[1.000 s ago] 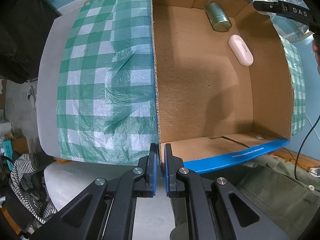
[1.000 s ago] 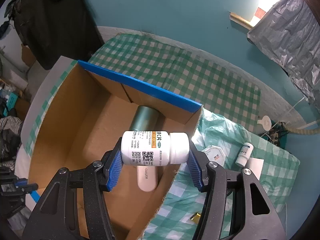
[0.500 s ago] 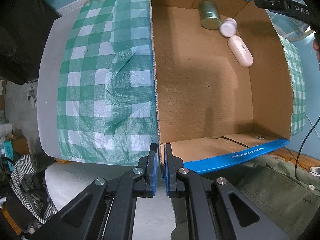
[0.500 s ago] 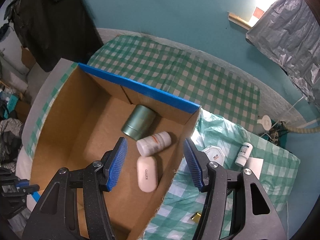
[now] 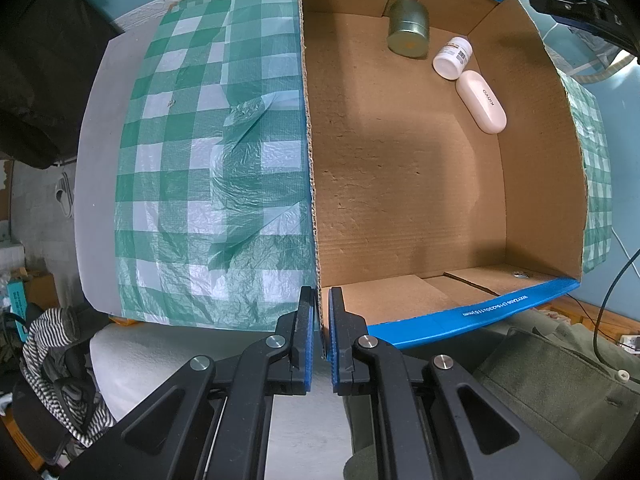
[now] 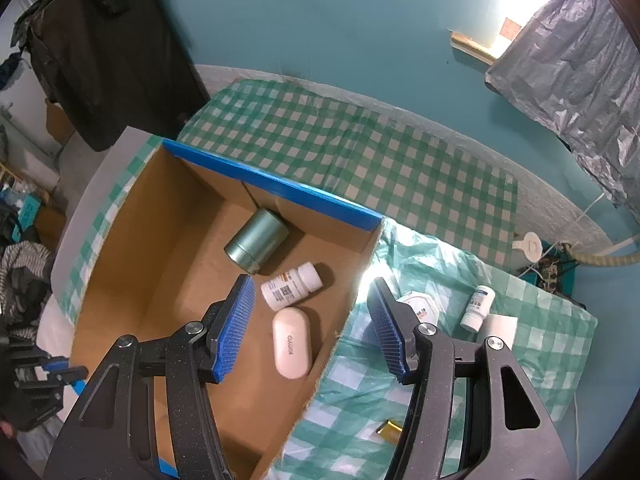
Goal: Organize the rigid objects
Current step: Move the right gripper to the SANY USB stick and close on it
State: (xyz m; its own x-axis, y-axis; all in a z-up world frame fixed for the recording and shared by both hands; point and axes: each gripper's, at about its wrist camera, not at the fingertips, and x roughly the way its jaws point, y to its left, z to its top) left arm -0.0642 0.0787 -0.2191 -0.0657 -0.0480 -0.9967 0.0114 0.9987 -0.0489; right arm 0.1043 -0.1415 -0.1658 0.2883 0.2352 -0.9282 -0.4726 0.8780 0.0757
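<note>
Left tongs [image 5: 319, 322] were clamped on box [image 5: 316, 216] wall; right tongs [image 6: 310, 326] were held apart, empty, above bottle [image 6: 291, 286] lying in box

The white oval case [image 6: 292, 342] in the box shows short grey lettering, too distorted to read surely. The bottle [image 6: 291, 286] label carries a QR code; the box's blue edge [image 5: 494, 308] has small unreadable white print.
</note>
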